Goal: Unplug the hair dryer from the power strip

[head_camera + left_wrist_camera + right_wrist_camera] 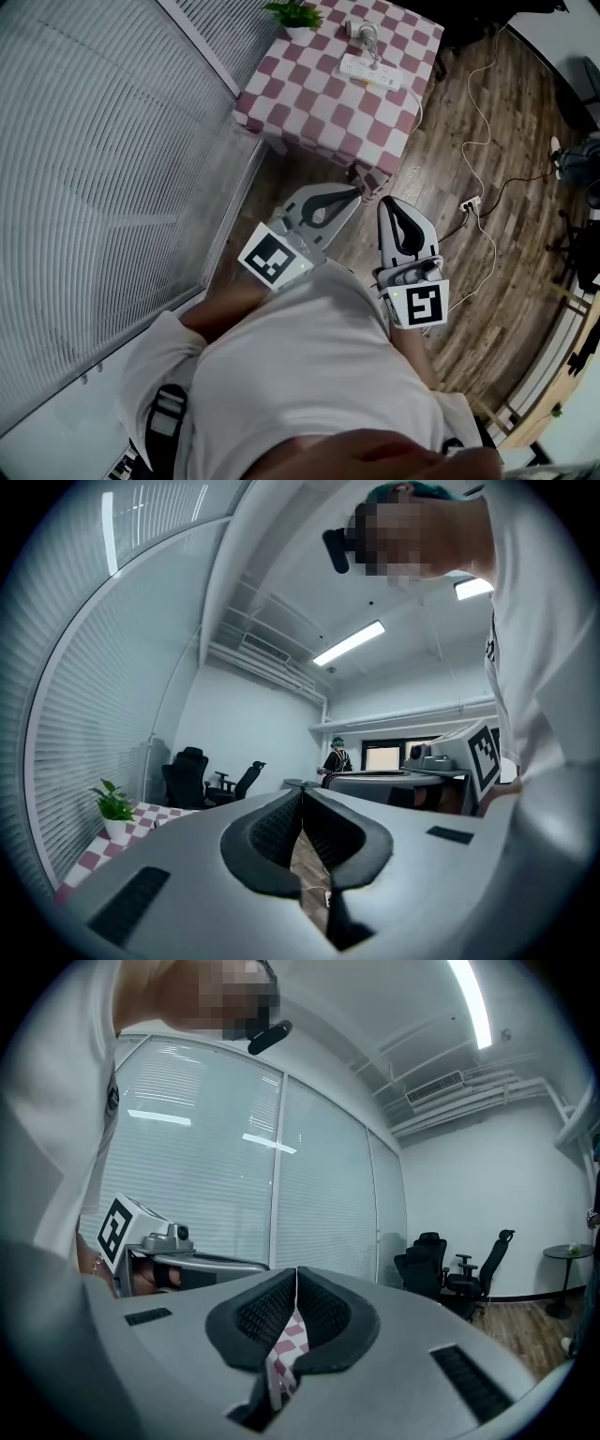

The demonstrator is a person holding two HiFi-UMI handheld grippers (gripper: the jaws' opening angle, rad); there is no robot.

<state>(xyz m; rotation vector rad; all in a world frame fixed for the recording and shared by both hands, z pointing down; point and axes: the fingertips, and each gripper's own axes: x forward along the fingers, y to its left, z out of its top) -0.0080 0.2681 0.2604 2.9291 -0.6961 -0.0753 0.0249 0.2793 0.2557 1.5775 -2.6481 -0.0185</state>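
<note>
Two hand-held grippers are seen short of a small table (pixel 309 112) covered with a red-and-white checked cloth. The left gripper (pixel 353 194) and the right gripper (pixel 388 205) are held level, side by side and clear of the near corner of the table, over the wooden floor. In the left gripper view the left gripper's jaws are closed pad to pad with nothing between them, and the same is seen of the right gripper's jaws in the right gripper view. The white power strip (pixel 370 72) is laid across the far half of the table top. The hair dryer (pixel 364 32), too small for detail, is set just beyond the strip, at the far edge of the table. A potted plant (pixel 295 13) is placed on the far left corner of the table. A white cable (pixel 483 122) is trailed over the floor to the right of the table.
</note>
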